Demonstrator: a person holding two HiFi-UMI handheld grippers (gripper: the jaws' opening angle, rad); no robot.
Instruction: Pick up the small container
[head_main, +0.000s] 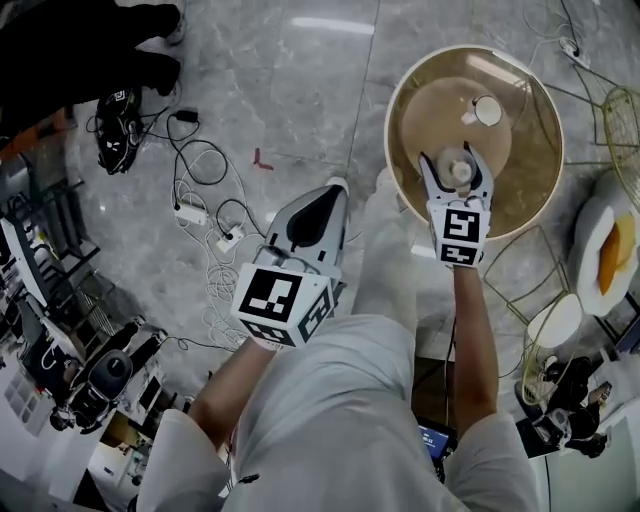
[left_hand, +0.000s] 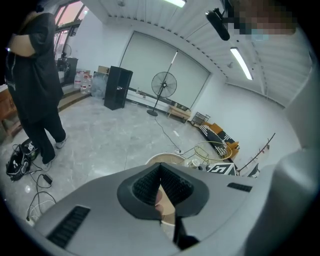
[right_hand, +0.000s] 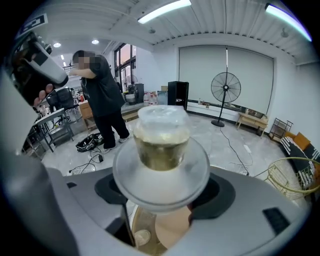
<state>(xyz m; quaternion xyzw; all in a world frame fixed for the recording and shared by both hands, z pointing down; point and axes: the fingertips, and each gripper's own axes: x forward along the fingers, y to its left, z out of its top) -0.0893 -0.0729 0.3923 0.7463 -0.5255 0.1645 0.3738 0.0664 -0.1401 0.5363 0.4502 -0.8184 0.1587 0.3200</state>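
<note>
Above the round table (head_main: 522, 190) on the right, the right gripper (head_main: 455, 162) holds the small container (right_hand: 161, 140) between its fingers. To its left, the left gripper (head_main: 336, 188) hangs with its fingers pressed together, empty.

A grey marble floor (head_main: 300, 90) is strewn with white cables (head_main: 215, 215); a pedestal fan (right_hand: 226, 89) is set before a wide shaded window (right_hand: 200, 70), lit by ceiling strips (right_hand: 164, 11).
</note>
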